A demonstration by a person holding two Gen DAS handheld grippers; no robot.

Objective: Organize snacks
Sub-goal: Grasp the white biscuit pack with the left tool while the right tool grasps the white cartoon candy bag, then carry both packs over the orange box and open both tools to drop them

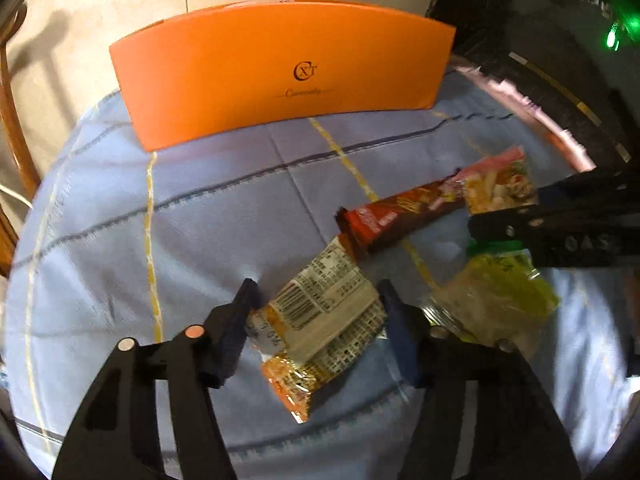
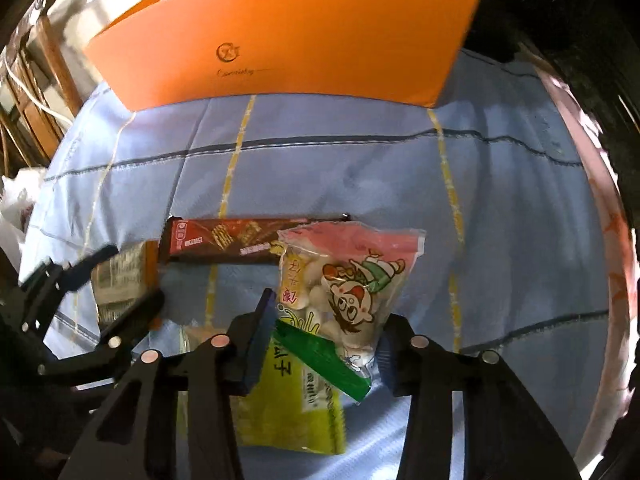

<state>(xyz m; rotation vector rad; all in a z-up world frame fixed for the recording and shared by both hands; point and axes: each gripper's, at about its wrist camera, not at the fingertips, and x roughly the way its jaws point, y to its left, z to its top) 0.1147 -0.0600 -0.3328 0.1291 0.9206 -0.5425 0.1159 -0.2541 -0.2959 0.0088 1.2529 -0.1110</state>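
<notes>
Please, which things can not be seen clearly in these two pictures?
- Inside of the orange box: both views, hidden by its front wall.
- Yellow-green packet: right wrist view, lower edge blurred, left part behind the right tool.
- Barcode packet: left wrist view, print too small; whether the left tool presses it is unclear.
- Brown bar: its right end lies under the cartoon bag.

Orange box [image 2: 280,40], blue tablecloth [image 1: 200,220] with yellow and dark stripes, brown-red snack bar [image 2: 232,242]
</notes>
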